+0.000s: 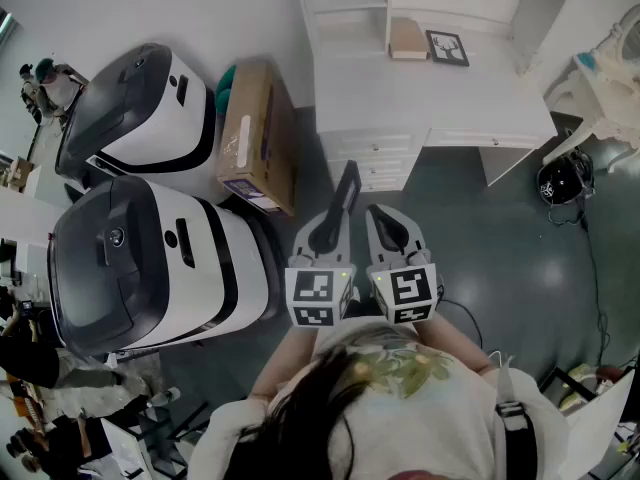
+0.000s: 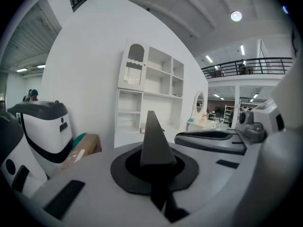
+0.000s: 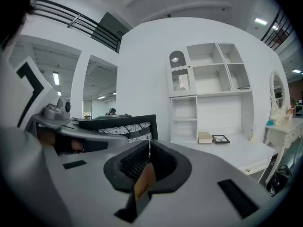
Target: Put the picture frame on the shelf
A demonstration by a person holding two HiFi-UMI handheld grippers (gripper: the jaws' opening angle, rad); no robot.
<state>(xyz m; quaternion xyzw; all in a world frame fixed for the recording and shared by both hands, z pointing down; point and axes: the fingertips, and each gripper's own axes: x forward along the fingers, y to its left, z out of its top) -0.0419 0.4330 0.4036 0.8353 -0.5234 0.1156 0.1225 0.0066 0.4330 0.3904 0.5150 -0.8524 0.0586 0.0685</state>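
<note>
Black picture frame [image 1: 346,196]: I am holding it edge-on in the left gripper [image 1: 328,230], out in front of the person's chest and well apart from the shelf [image 1: 345,8].
Left gripper: its jaws are clamping on the frame's thin edge; its own view is showing the dark wedge rising straight from between the pads.
Right gripper [image 1: 386,230]: its jaws are sitting together with nothing between them; it is riding just beside the left one.
Step in hand: I am reading this as the carry, with the frame gripped and the approach to the shelf not yet made.
Next move: this is calling for closing in on the white desk [image 1: 400,98], raising the frame and choosing an open shelf bay. The frame is looking thin, so I am expecting it to need a lean against the back wall, or it could tip.
Desk top: a small framed picture [image 1: 447,48] and a tan box [image 1: 407,38] are lying just beside each other.
Writing: a tan tag [image 3: 143,182] is hanging at the right gripper's jaws, its dark print too small to read. The cardboard box [image 1: 258,138] on the floor is showing a purple patch, also unreadable.
</note>
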